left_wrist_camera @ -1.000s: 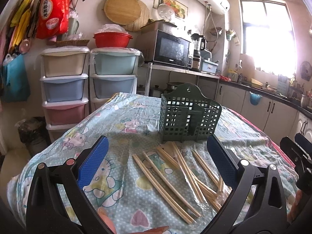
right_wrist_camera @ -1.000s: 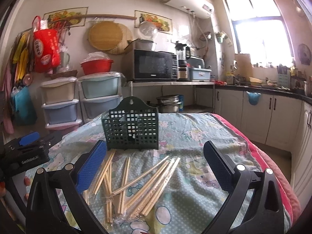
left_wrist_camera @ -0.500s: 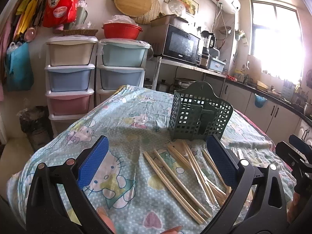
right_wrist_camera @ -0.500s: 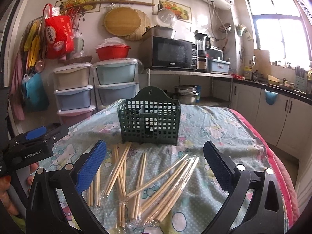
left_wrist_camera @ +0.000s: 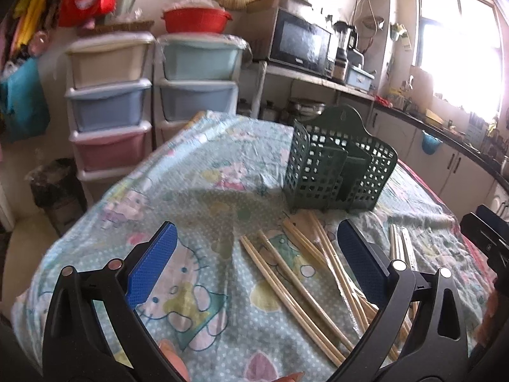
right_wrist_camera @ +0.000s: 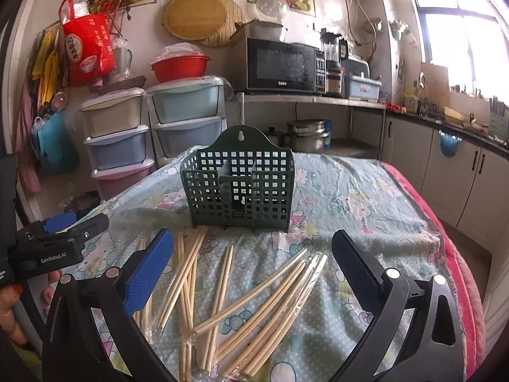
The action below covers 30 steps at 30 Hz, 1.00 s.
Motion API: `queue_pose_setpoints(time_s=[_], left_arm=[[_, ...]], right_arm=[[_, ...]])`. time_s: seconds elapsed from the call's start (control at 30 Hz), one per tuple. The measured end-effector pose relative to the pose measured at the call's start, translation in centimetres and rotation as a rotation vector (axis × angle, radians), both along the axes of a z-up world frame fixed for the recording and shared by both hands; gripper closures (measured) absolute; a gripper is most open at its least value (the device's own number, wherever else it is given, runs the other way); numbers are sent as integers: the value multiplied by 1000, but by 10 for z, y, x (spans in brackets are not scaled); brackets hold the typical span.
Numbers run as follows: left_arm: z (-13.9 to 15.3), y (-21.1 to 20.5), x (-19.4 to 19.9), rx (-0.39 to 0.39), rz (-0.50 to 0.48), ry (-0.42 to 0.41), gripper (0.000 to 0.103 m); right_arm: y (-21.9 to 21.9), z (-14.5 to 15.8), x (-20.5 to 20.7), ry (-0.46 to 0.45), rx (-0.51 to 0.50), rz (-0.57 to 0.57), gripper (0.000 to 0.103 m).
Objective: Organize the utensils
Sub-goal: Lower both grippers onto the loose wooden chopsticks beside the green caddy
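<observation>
A dark green slotted utensil basket (left_wrist_camera: 340, 172) (right_wrist_camera: 240, 187) stands upright and empty on the table. Several wooden chopsticks (left_wrist_camera: 299, 289) (right_wrist_camera: 241, 305), some in clear plastic sleeves, lie scattered on the cloth in front of it. My left gripper (left_wrist_camera: 256, 254) is open and empty, hovering above the table's left side, left of the chopsticks. My right gripper (right_wrist_camera: 251, 261) is open and empty, above the chopsticks and short of the basket. The left gripper also shows at the left edge of the right wrist view (right_wrist_camera: 60, 238).
The table has a light blue cartoon-print cloth (left_wrist_camera: 197, 191) under clear plastic. Plastic drawer towers (right_wrist_camera: 133, 140) stand behind the table. A microwave (right_wrist_camera: 280, 65) sits on a shelf. Kitchen cabinets (right_wrist_camera: 445, 165) run along the right.
Both grippers have tilted down and moved closer to the table. The left view has swung left, so the basket and chopsticks sit further right in it. Both stay open.
</observation>
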State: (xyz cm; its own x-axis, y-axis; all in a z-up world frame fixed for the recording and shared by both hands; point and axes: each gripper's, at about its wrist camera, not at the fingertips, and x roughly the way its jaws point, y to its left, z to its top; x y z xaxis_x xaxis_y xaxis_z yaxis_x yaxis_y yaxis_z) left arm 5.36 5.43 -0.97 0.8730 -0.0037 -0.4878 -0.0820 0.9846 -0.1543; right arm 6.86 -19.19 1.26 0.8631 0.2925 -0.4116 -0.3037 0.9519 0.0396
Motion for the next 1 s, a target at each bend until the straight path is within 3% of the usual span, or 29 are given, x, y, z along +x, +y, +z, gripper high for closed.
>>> queue_pose_setpoints(time_s=[0.37,0.57,0.77,0.8,0.87,1.0], left_arm=[[-15,7,47,-73,-114,157,11],[-26,3,76,-90,-157,250,20],[-39,2,99,-106,-182,359,34],[-39,1,102,-107,-188,369,37],[-41,1,107,-113,-199,390,40],[-49,1,116,-144,-225,445,47]], right_arm=[[-25,-2,47,114,10,-47,6],[-35,-12,73,187,-22,-63,6],[-32,-26,96,283,-65,0,6],[-31,-29,101,297,-78,12,7],[-30,-32,108,321,-91,20,20],[-32,-43,127,403,-76,59,29]])
